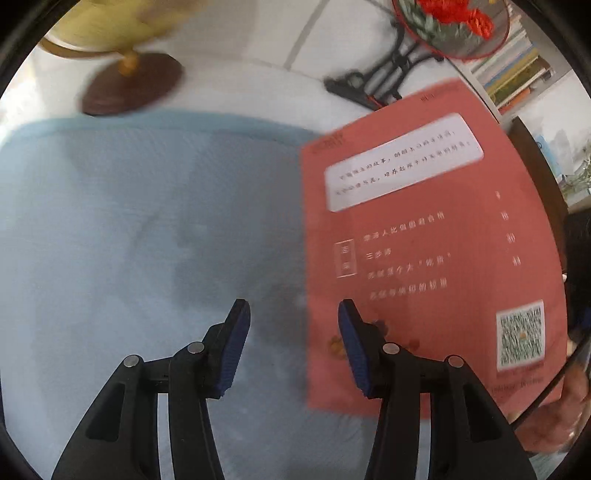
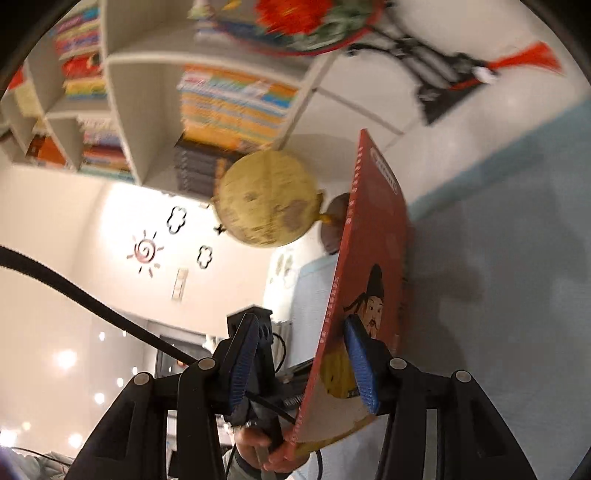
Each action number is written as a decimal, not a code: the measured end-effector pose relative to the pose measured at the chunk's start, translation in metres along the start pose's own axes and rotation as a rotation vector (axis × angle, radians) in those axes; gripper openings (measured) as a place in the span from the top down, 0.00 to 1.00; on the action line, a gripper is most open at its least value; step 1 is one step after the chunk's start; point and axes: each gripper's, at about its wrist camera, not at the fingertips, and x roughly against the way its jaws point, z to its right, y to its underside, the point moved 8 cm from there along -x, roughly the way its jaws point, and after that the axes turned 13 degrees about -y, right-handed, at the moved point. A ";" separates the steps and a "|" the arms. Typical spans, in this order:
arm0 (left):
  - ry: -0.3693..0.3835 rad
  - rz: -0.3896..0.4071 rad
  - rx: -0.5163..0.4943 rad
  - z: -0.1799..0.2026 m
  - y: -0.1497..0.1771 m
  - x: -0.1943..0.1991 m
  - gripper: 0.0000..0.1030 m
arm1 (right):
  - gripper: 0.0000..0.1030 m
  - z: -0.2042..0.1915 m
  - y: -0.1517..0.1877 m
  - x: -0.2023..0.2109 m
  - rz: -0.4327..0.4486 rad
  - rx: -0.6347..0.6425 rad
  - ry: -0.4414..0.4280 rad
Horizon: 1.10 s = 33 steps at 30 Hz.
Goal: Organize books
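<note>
A thin red book (image 1: 424, 240) hangs tilted over the light blue mat (image 1: 129, 240), back cover with a QR code facing up. In the right wrist view the red book (image 2: 373, 236) runs edge-on between the fingers of my right gripper (image 2: 300, 321). Its illustrated front cover lies against the mat-side pad (image 2: 364, 369). The other pad (image 2: 243, 362) stands clear of it, so the jaws are open around the book. My left gripper (image 1: 295, 317) hovers open over the mat beside the book's left edge, with nothing between its fingers.
A yellow globe (image 2: 266, 199) on a dark wooden base (image 1: 133, 85) stands at the mat's far edge. A round red-flowered fan (image 1: 454, 22) on a black stand sits beside it. White shelves (image 2: 147, 74) hold several rows of books. A hand (image 1: 554, 424) shows at the lower right.
</note>
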 end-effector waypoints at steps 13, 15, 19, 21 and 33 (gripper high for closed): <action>-0.181 0.121 0.383 -0.183 0.016 0.058 0.55 | 0.54 0.017 0.063 -0.103 -0.207 -0.067 0.040; -0.195 0.105 0.357 -0.183 0.020 0.052 0.55 | 0.54 0.036 0.065 -0.101 -0.213 -0.053 0.167; -0.218 0.065 0.244 -0.160 0.016 0.025 0.55 | 0.54 0.068 0.063 -0.097 -0.228 0.003 0.411; -0.269 0.028 0.184 -0.147 0.010 0.004 0.55 | 0.54 0.082 0.065 -0.103 -0.262 0.056 0.533; -0.242 0.019 0.052 -0.108 -0.001 -0.011 0.54 | 0.63 0.092 0.096 -0.135 -0.354 0.210 0.643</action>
